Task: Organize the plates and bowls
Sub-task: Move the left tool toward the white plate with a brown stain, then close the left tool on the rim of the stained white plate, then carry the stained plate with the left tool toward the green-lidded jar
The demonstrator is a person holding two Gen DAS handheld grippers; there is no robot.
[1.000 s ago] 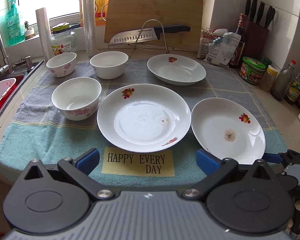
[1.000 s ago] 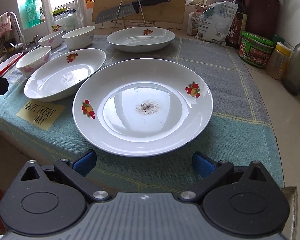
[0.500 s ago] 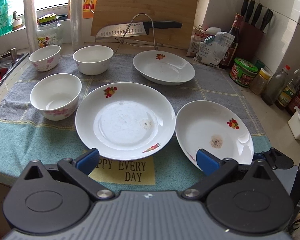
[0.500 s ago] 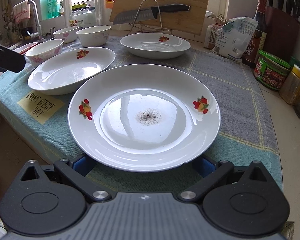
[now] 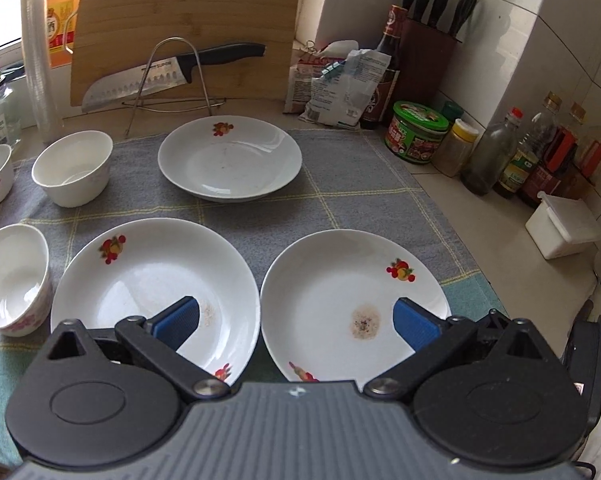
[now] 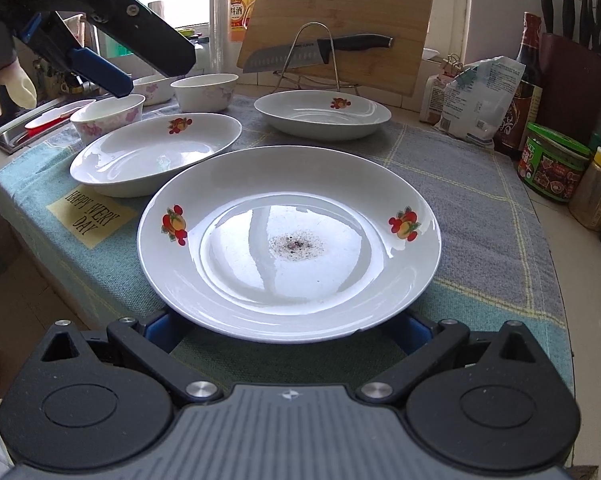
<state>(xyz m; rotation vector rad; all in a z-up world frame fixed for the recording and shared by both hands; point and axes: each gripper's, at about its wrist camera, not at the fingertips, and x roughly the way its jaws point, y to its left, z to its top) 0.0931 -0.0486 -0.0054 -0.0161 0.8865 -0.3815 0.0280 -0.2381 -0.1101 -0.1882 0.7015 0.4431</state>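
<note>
— Plates and bowls first: where do they sit against each hand-held gripper?

— Right hand-held gripper (image 6: 288, 330) has its blue pads spread wide, one at each side of the near rim of the white round plate with fruit prints and a dark speckled stain (image 6: 288, 240). The rim covers most of both pads, so I cannot tell whether they touch it. It grips nothing.

— And the left one?

— Left hand-held gripper (image 5: 296, 322) is also wide apart and empty, hovering above two plates: one blue pad (image 5: 178, 320) over the white fruit-print plate on the left (image 5: 140, 276), the other over the stained plate (image 5: 340, 280). In the right wrist view it hangs high at the left edge (image 6: 100, 64), above the bowls.

— The surface?

— A kitchen surface covered by a grey and teal checked cloth (image 5: 364, 184) with a yellow "HAPPY EVERY DAY" patch (image 6: 90, 216). A third white deep plate (image 5: 230, 158) lies farther back, well apart from both tools. White bowls with pink flowers (image 5: 12, 276) and a plainer white bowl (image 5: 72, 168) stand along the left.

— The room?

— A bamboo cutting board (image 5: 188, 28) leans on the wall with a black-handled knife (image 5: 172, 74) on a wire rack; jars, bottles and a knife block (image 5: 428, 52) crowd the tiled right corner.
</note>
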